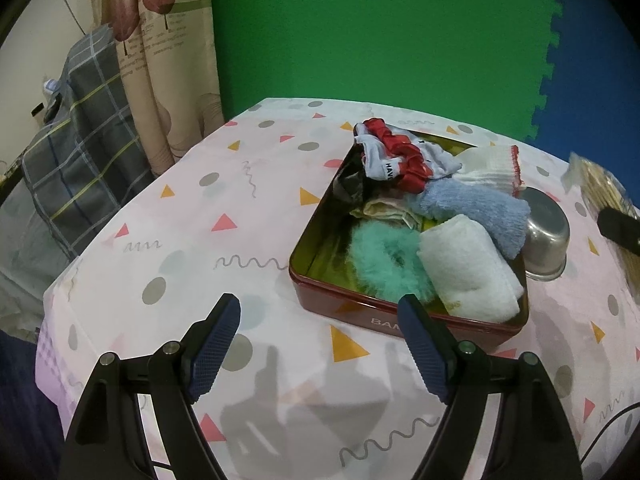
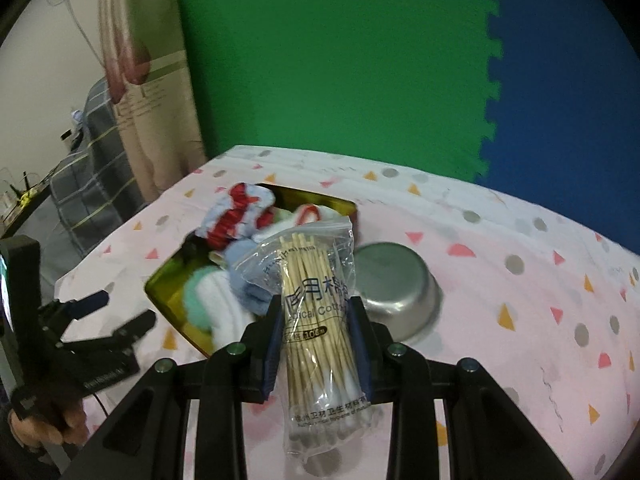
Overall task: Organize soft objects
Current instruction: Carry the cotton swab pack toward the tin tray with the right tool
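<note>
My right gripper (image 2: 316, 320) was clamped on a bag of swabs (image 2: 316, 320), held upright above the cloth (image 2: 520, 300). My left gripper (image 1: 320, 312) hung wide apart, holding nothing, over the cloth. At its one o'clock sat the tin (image 1: 320, 280), packed with soft things: a green scrunchie (image 1: 376, 260), a white towel (image 1: 464, 264), a blue sock (image 1: 476, 208). A steel bowl (image 1: 548, 236) touched the tin at its three o'clock.

Bare tablecloth (image 1: 248, 216) left of the tin (image 1: 320, 280); steel bowl (image 1: 546, 236) crowds its right.
</note>
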Motion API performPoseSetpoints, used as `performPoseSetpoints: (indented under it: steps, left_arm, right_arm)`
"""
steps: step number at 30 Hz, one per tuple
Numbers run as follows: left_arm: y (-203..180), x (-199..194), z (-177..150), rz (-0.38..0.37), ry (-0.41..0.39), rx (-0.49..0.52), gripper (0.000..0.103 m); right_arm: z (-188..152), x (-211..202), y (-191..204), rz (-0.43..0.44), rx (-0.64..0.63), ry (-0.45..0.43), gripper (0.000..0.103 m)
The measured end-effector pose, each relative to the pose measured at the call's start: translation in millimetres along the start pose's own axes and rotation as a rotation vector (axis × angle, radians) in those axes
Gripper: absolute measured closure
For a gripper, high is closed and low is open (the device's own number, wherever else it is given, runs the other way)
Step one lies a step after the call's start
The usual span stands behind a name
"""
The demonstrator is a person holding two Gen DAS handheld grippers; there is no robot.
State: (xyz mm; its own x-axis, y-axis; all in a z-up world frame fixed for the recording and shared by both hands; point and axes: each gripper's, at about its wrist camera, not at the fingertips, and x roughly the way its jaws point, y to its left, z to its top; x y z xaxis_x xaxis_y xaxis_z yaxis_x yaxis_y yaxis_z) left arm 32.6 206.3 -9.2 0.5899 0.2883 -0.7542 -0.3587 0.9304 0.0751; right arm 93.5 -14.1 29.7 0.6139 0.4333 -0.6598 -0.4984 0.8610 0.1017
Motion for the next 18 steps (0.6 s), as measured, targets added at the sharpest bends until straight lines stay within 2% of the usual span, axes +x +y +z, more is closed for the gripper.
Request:
performPoseSetpoints:
  steps: [10,18]
  left_arm:
    - [13.1,3.6,1.1,0.032,0.005,-0.056,0.025]
    - [23.5,6.1,3.1,0.054,0.007,-0.095,0.025]
  right_arm:
    - [16.9,15.3,33.7,0.063,-0.040,0.007,0.072]
    - [33.2,42.2,55.2,0.072,-0.077,0.022,0.072]
